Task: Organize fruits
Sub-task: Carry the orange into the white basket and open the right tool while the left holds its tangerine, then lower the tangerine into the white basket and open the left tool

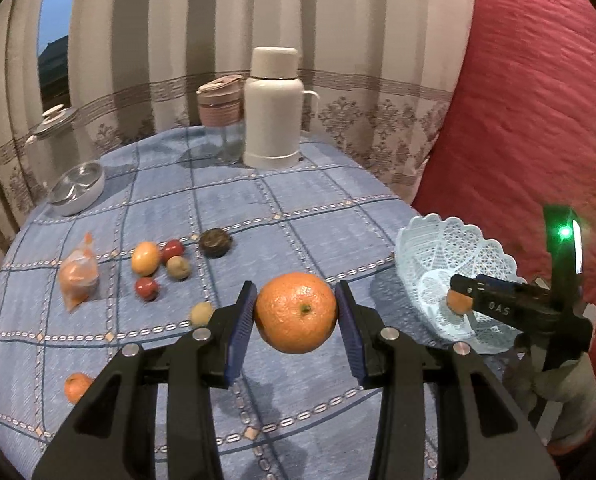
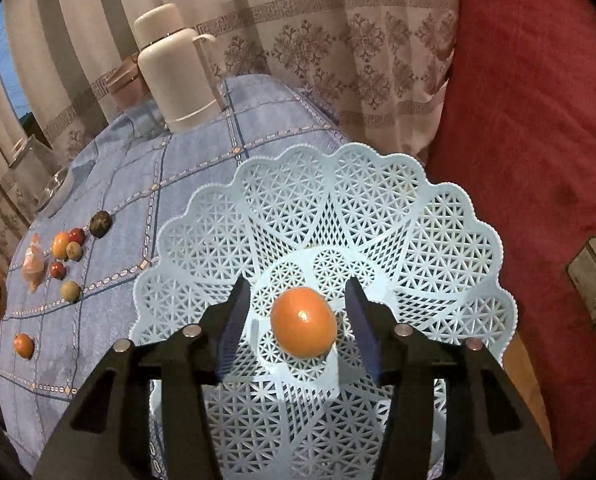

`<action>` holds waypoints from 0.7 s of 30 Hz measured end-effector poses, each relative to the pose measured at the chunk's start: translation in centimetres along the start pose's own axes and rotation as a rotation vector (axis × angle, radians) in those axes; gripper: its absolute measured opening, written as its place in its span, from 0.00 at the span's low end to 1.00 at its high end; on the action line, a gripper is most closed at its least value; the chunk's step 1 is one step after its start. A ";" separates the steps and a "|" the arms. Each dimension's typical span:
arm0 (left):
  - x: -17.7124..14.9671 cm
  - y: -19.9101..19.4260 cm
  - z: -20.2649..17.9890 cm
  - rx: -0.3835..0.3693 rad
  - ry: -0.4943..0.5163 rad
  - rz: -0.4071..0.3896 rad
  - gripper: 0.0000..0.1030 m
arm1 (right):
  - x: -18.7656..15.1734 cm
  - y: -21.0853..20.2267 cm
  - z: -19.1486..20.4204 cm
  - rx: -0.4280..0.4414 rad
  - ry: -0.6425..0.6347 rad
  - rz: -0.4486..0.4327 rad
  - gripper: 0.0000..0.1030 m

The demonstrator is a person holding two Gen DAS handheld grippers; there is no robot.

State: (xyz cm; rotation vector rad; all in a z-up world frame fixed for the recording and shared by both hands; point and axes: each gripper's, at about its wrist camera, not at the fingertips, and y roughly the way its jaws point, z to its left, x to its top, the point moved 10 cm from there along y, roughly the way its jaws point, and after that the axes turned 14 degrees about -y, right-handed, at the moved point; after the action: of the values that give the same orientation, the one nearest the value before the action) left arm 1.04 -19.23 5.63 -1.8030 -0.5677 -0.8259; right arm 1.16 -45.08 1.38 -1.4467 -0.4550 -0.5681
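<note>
Through the left wrist camera I see my left gripper point(image 1: 296, 314) with its jaws clamped on a large orange point(image 1: 296, 312), lifted above the blue checked tabletop point(image 1: 282, 208). At ten o'clock from it lies a cluster of small fruits point(image 1: 160, 264), with a bagged orange fruit point(image 1: 78, 276) just left of them and a dark round object point(image 1: 215, 242) to their right. A small orange point(image 1: 77, 387) sits at eight o'clock near the tabletop edge. At three o'clock the pale blue lattice basket point(image 1: 430, 248) stands at the tabletop's right side, my right gripper point(image 1: 464, 294) reaching into it. A white thermos point(image 1: 274, 116) stands at twelve o'clock.

Through the right wrist camera, my right gripper point(image 2: 297, 316) hangs over the lattice basket point(image 2: 418, 208), jaws spread apart, neither pad touching the tangerine point(image 2: 303, 322) that rests on the basket floor between them. At nine o'clock the small fruits point(image 2: 68, 252) lie on the tabletop point(image 2: 186, 176), well apart from the basket. The thermos point(image 2: 176, 68) stands at eleven o'clock.
</note>
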 end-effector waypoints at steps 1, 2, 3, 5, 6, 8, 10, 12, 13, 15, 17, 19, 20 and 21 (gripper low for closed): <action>-0.1 0.0 -0.3 -0.004 0.002 0.001 0.40 | 0.1 -0.1 0.0 0.000 0.002 -0.004 0.50; -0.1 0.1 -0.5 -0.008 0.004 0.003 0.40 | 0.2 -0.2 -0.1 -0.001 0.004 -0.010 0.50; -0.1 0.2 -0.8 -0.013 0.006 0.005 0.40 | 0.3 -0.4 -0.2 -0.004 0.008 -0.018 0.50; -0.1 0.4 -1.4 -0.023 0.010 0.007 0.40 | 0.6 -0.8 -0.5 -0.011 0.020 -0.032 0.50; -0.1 0.4 -1.6 -0.028 0.012 0.007 0.40 | 0.7 -1.0 -0.7 -0.013 0.027 -0.041 0.50; -0.1 0.5 -2.3 -0.041 0.018 0.010 0.40 | 1.2 -1.9 -1.3 -0.021 0.049 -0.073 0.50; -0.2 0.8 -3.3 -0.061 0.029 0.016 0.40 | 1.7 -2.8 -2.1 -0.037 0.069 -0.104 0.50; -0.4 1.1 -4.3 -0.080 0.043 0.022 0.40 | 2.3 -3.7 -2.9 -0.056 0.085 -0.139 0.50; -0.5 1.3 -5.0 -0.092 0.050 0.024 0.40 | 2.6 -4.2 -3.3 -0.069 0.092 -0.160 0.50; -0.7 1.6 -6.3 -0.119 0.063 0.033 0.40 | 2.9 -5.1 -4.0 -0.087 0.104 -0.192 0.50; -1.1 2.0 -7.8 -0.150 0.077 0.046 0.40 | 3.3 -5.9 -4.8 -0.098 0.121 -0.223 0.56; -1.3 2.3 -9.1 -0.177 0.090 0.056 0.40 | 3.5 -6.5 -5.3 -0.106 0.135 -0.240 0.56; -1.5 2.4 -9.8 -0.188 0.098 0.060 0.40 | 3.6 -6.7 -5.6 -0.106 0.141 -0.245 0.56; -1.7 2.6 -10.4 -0.201 0.107 0.064 0.40 | 3.6 -6.9 -5.8 -0.107 0.145 -0.248 0.56</action>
State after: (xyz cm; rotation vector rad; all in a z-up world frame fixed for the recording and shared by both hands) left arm -1.09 -29.87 5.23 -1.9347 -0.3661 -0.9567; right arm -0.48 -51.38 8.53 -1.4482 -0.4986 -0.9014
